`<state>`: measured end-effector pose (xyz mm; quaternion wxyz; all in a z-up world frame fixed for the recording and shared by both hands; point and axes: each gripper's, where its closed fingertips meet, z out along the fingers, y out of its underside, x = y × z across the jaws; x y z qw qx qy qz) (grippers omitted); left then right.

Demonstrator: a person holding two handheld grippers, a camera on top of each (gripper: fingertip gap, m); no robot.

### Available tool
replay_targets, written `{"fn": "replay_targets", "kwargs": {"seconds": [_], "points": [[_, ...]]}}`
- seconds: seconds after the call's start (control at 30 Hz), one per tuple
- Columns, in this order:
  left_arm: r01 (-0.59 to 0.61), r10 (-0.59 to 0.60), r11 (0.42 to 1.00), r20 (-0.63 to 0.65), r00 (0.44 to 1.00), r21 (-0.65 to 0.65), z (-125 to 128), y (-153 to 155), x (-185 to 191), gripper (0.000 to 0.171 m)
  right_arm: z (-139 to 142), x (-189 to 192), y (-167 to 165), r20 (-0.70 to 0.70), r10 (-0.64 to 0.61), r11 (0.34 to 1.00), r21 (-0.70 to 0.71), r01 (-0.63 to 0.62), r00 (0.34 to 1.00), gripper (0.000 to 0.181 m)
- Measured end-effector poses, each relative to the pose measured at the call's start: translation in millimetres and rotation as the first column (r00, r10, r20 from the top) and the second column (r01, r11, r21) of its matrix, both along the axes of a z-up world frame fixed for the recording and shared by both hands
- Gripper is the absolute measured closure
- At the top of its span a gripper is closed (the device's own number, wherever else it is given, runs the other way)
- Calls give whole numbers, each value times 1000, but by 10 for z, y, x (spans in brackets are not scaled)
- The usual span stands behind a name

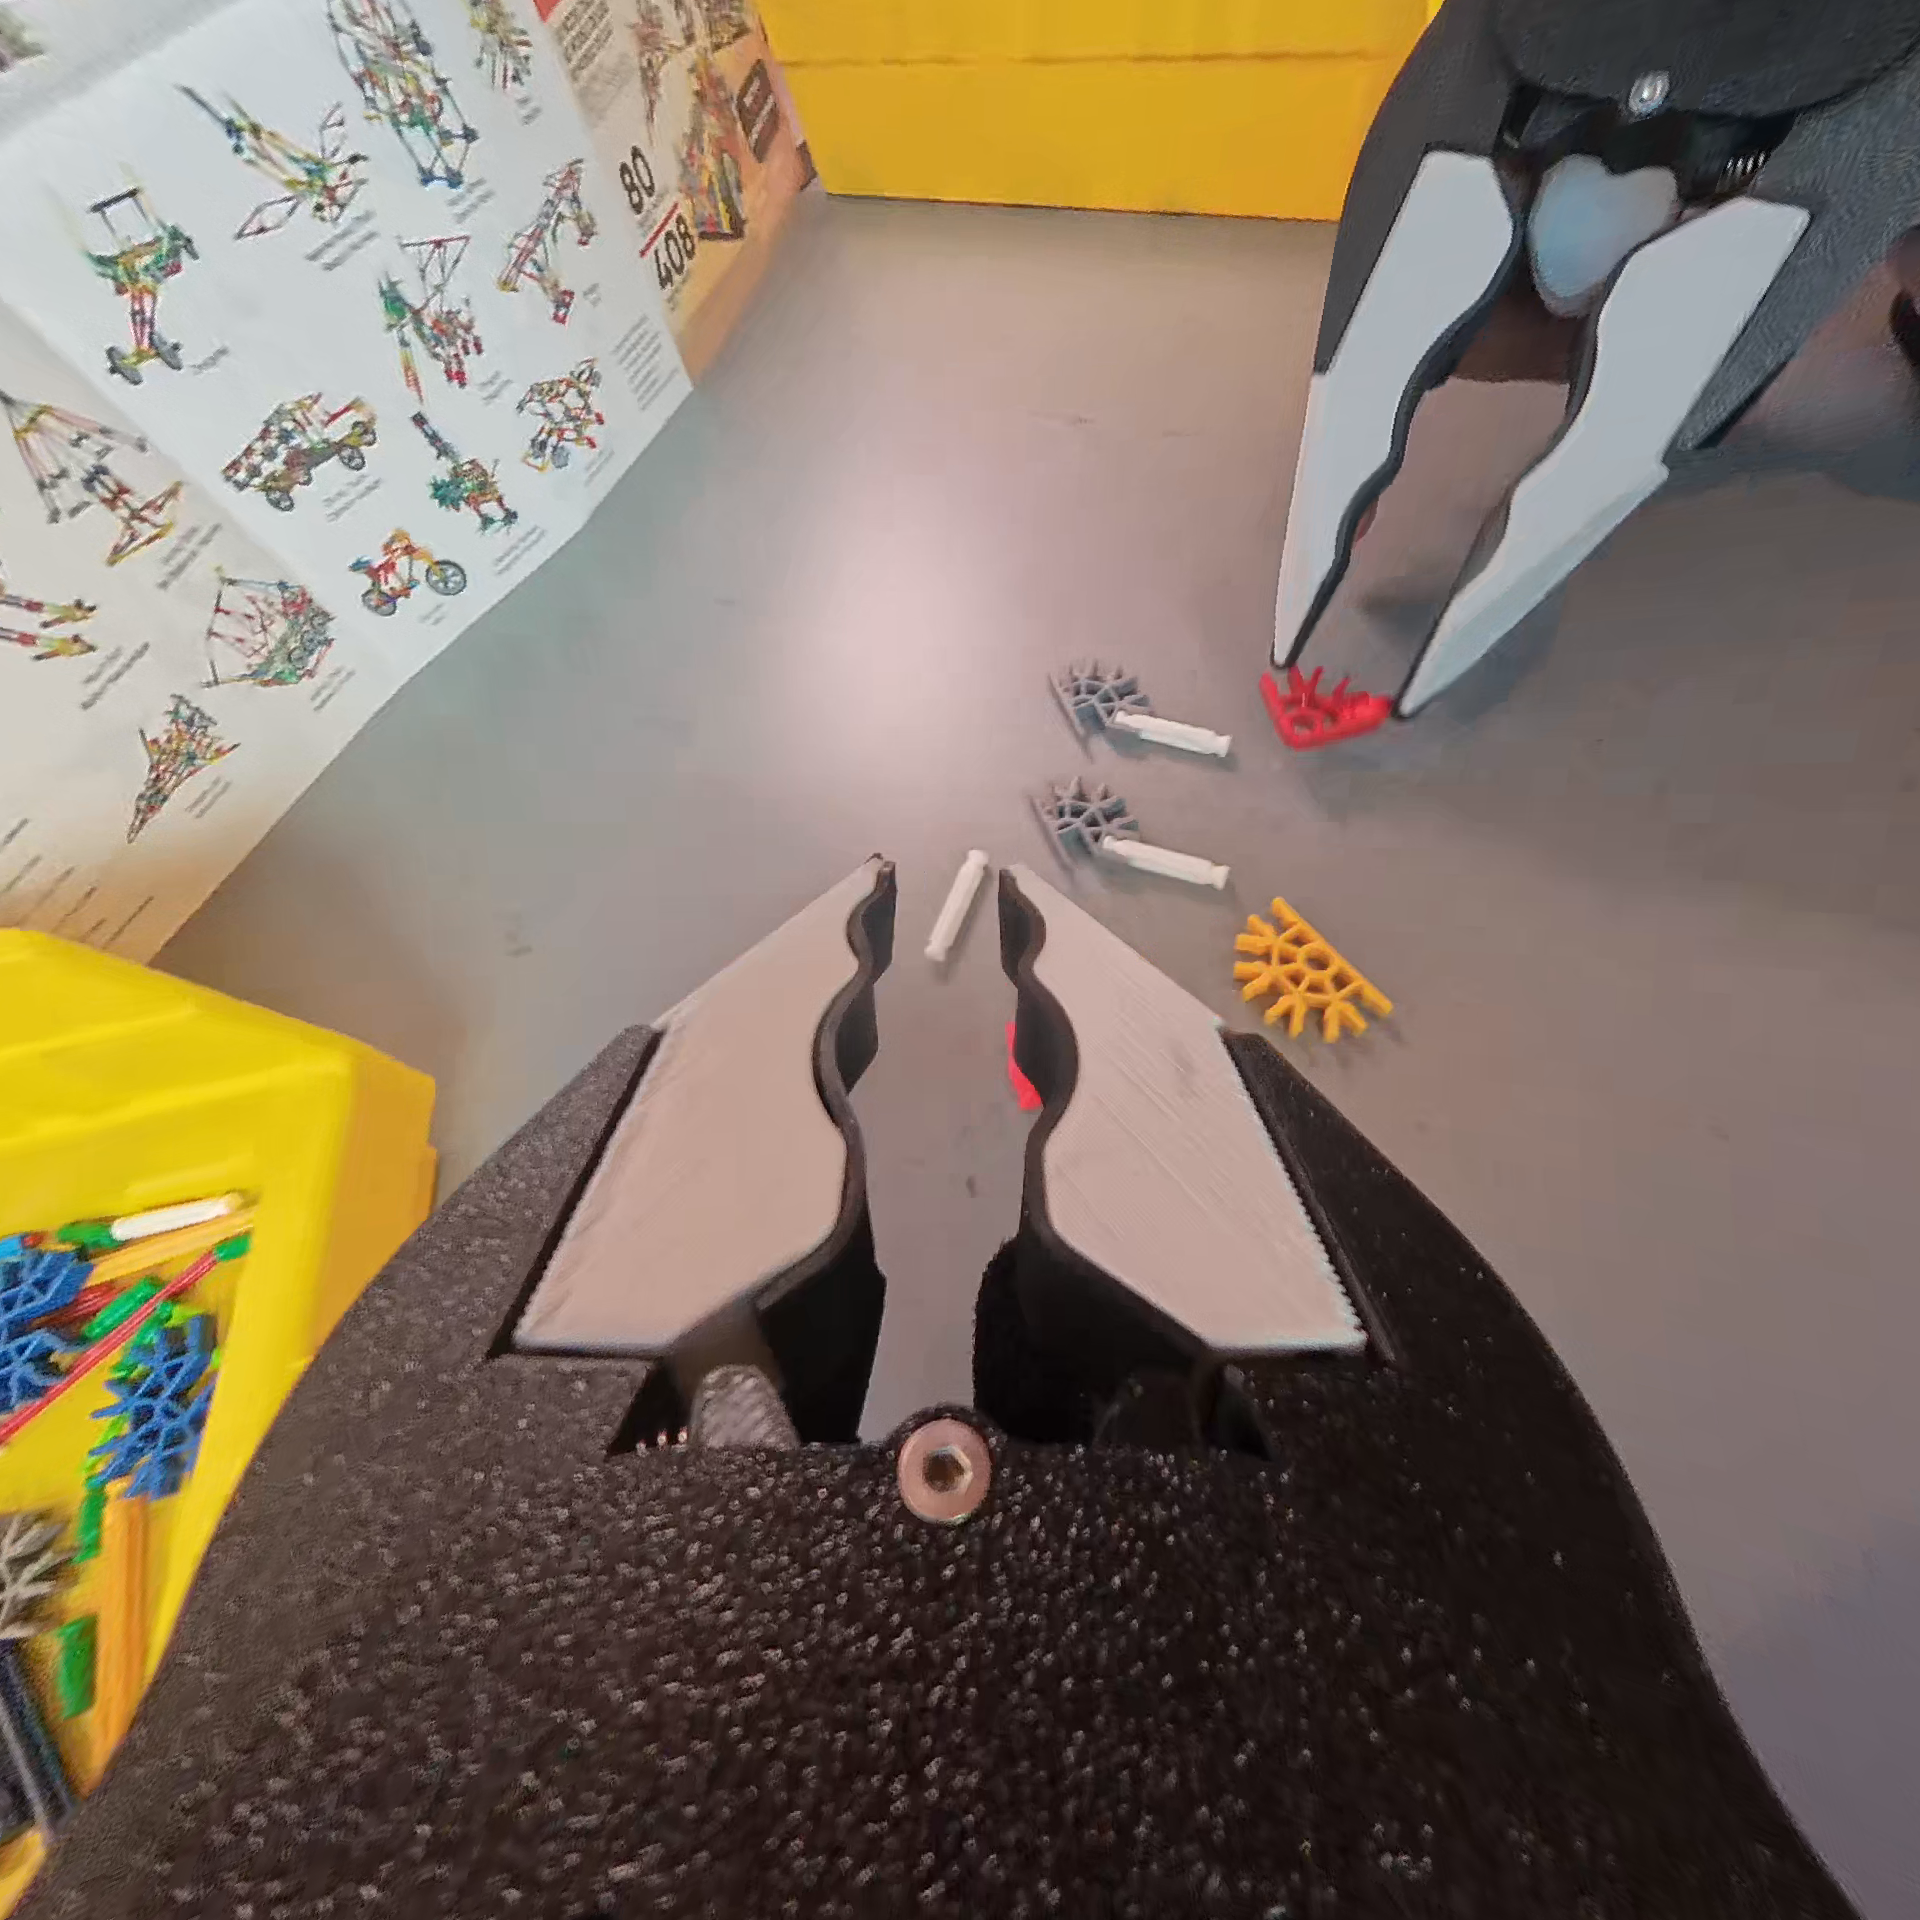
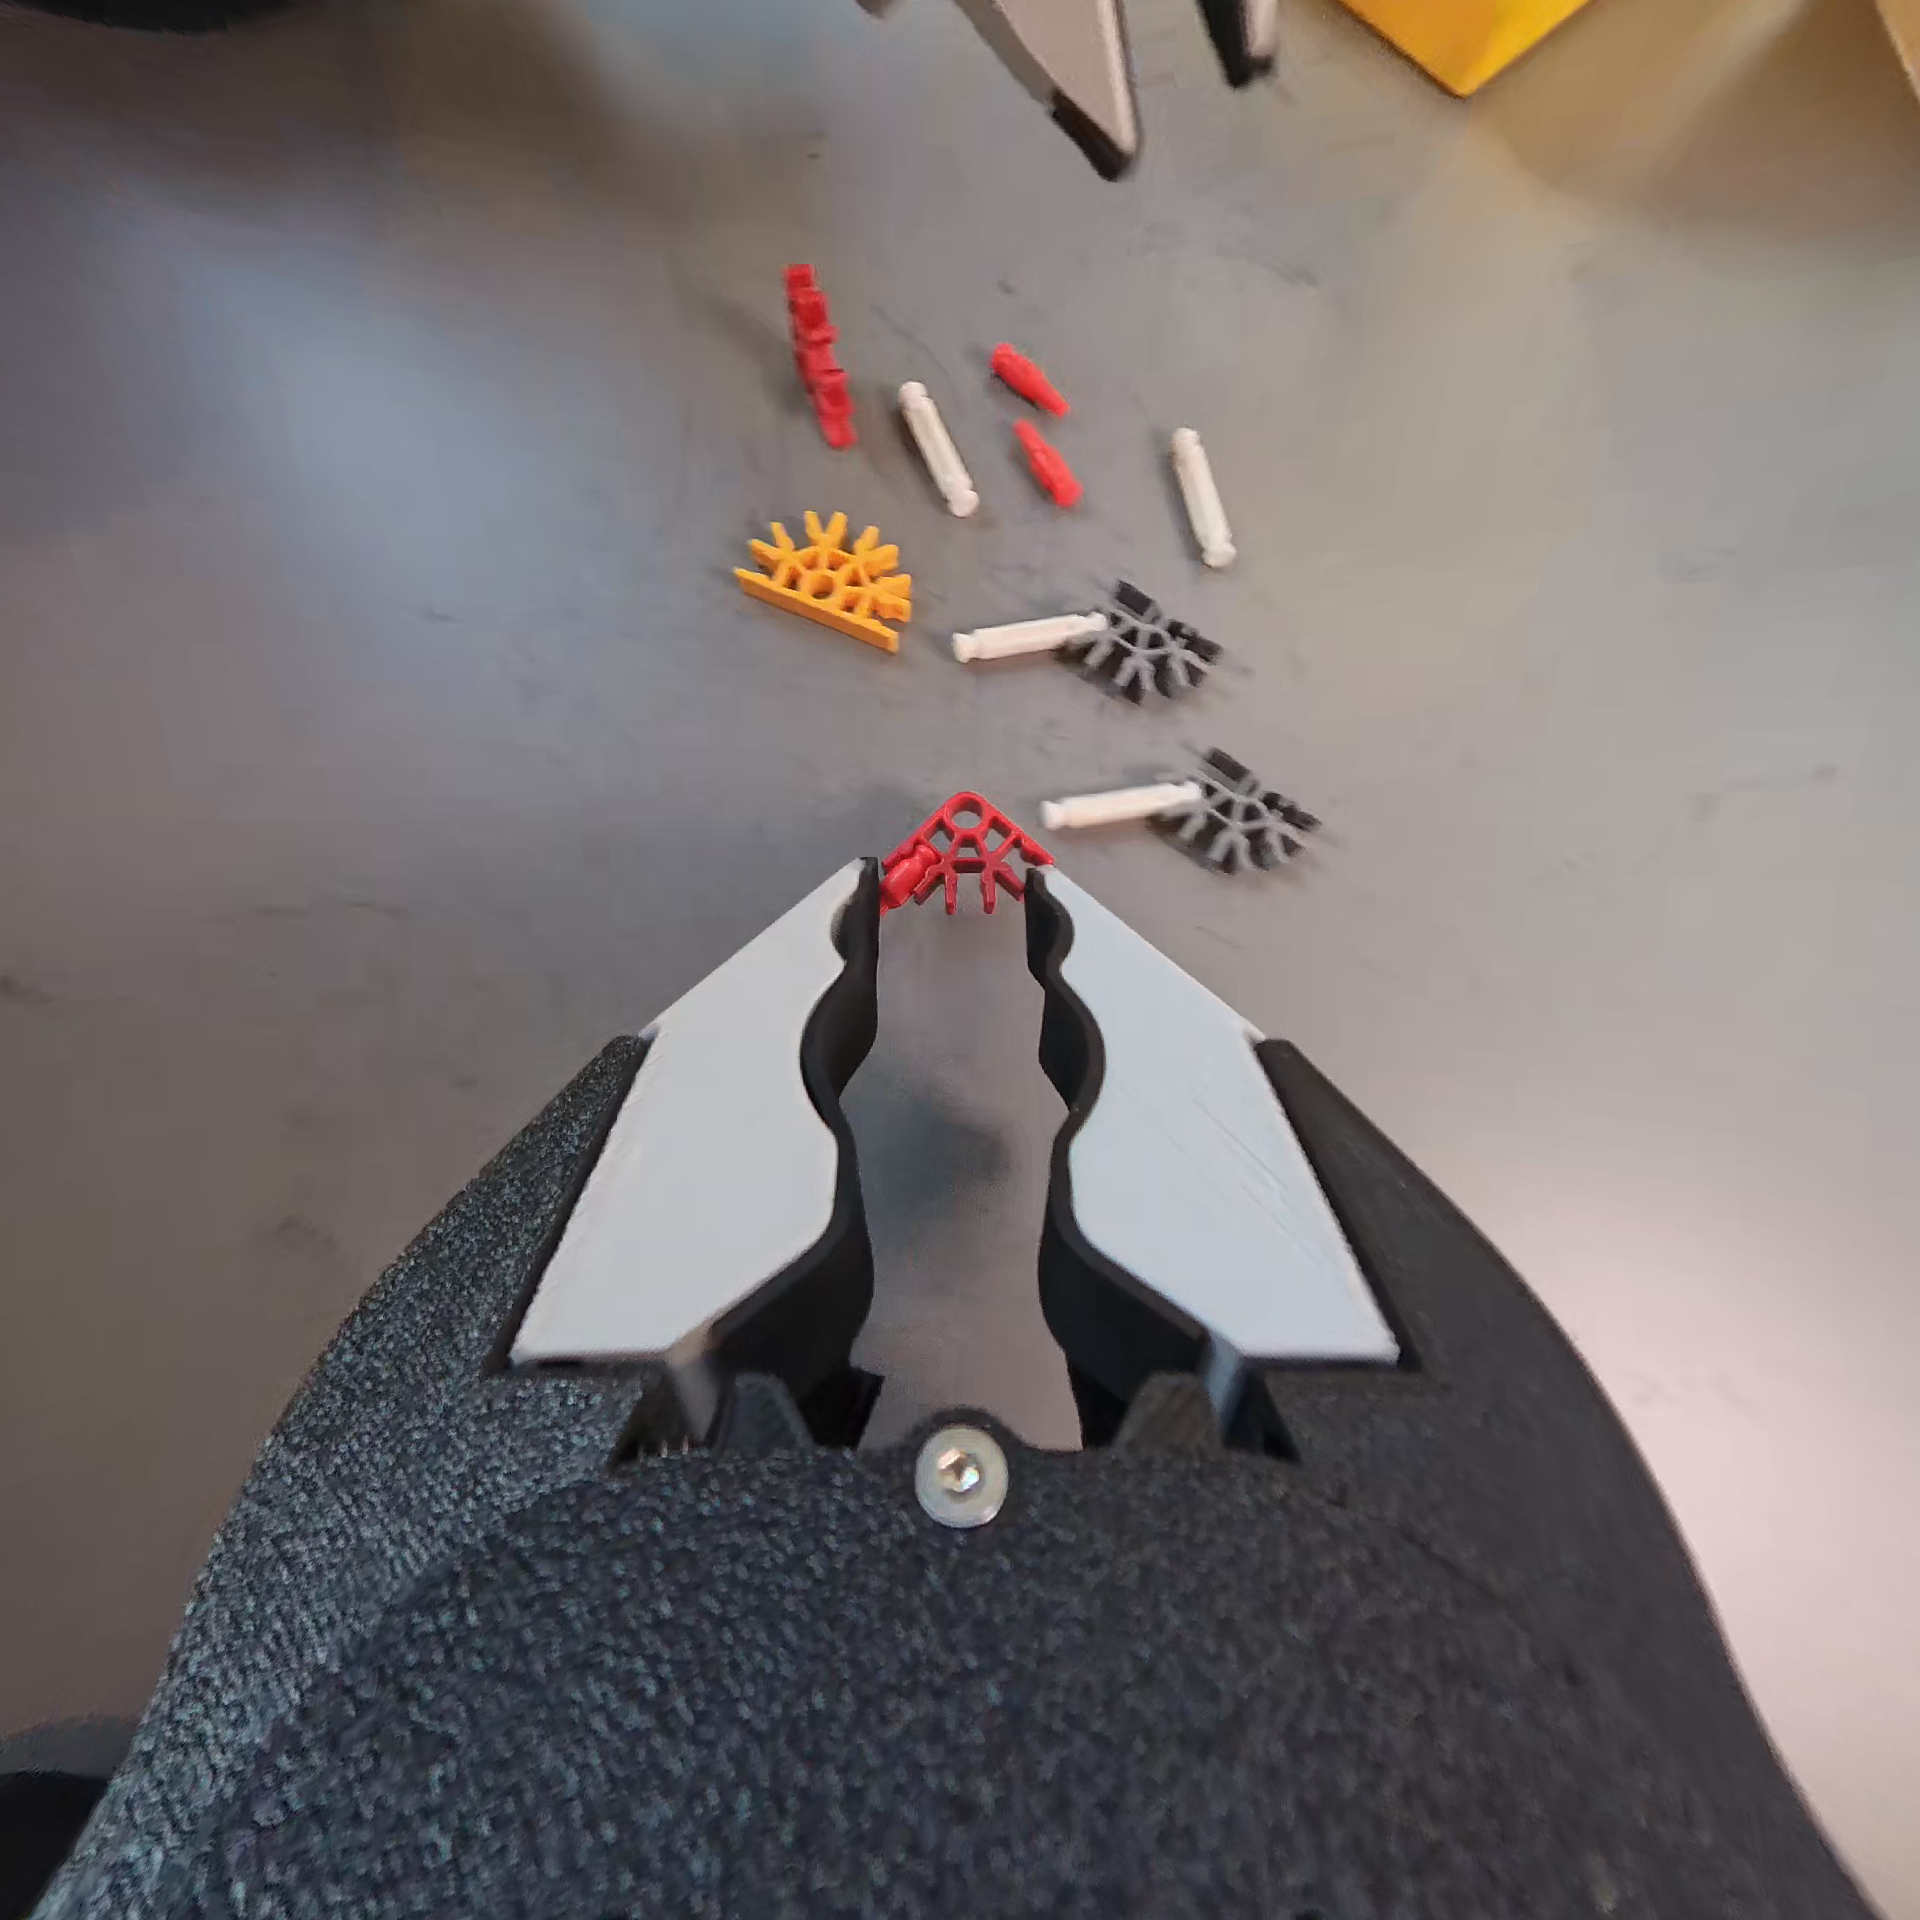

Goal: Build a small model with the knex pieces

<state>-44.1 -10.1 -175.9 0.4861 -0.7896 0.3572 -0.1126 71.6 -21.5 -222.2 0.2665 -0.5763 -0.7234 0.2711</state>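
the left gripper (image 1: pixel 945 883) hangs low over the grey table (image 1: pixel 831 540), its jaws spread, with a loose white rod (image 1: pixel 956 906) lying on the table in the gap just past its tips, not gripped. a sliver of a red piece (image 1: pixel 1021 1065) shows under its right finger. just beside that finger lies a yellow fan-shaped connector (image 1: pixel 1311 968), and a little farther on sit two grey connectors, the nearer one (image 1: pixel 1086 816) and the farther one (image 1: pixel 1096 694), each with a white rod plugged into it. beyond these the right gripper (image 2: pixel 954 878) stands tip-down on the table, jaws parted on either side of a red corner connector (image 2: pixel 966 852) that has a short red piece clipped to one end; both fingertips sit right at the connector's ends, though whether they press on it cannot be told. in the right wrist view, past the connector, lie another white rod (image 2: pixel 938 448), two small red pieces (image 2: pixel 1029 379) and a longer red strip (image 2: pixel 819 353) toward the left gripper. a yellow bin (image 1: pixel 156 1247) full of blue, green and orange parts sits at the table's near left corner, a printed sheet of model pictures (image 1: pixel 260 364) spreads along the left edge, and a yellow box (image 1: pixel 1060 104) stands at the far edge.
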Motion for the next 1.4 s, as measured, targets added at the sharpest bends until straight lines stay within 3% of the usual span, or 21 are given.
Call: {"fn": "replay_targets", "kwargs": {"seconds": [0.2,0.43,0.57,0.67,0.8,1.0,1.23,1.4], "points": [[17,-14,997,36,999,-80,-107,2,-224,152,-61,317,688,26,-263,963,65,260,965,156],[124,-122,978,19,992,-168,-289,-151,-59,152,-106,332,746,32,-284,954,108,279,958,154],[239,-227,948,80,971,-212,-228,-337,41,152,77,235,767,-77,-283,948,132,291,956,146],[326,-310,903,101,945,-280,-224,-542,28,152,238,93,643,-172,-233,960,120,255,957,144],[386,-384,845,84,920,-370,-366,-750,32,152,223,-128,287,-194,-105,985,113,129,975,144],[370,-380,840,57,923,-396,-499,-727,134,164,83,-285,-1,-158,-12,993,116,31,987,143],[465,-421,802,199,885,-375,-401,-787,315,166,158,-390,-293,-205,83,994,89,-65,975,147],[578,-483,792,376,791,-198,-1,-836,526,166,387,-545,-605,-313,111,993,-7,-119,943,151]]}}
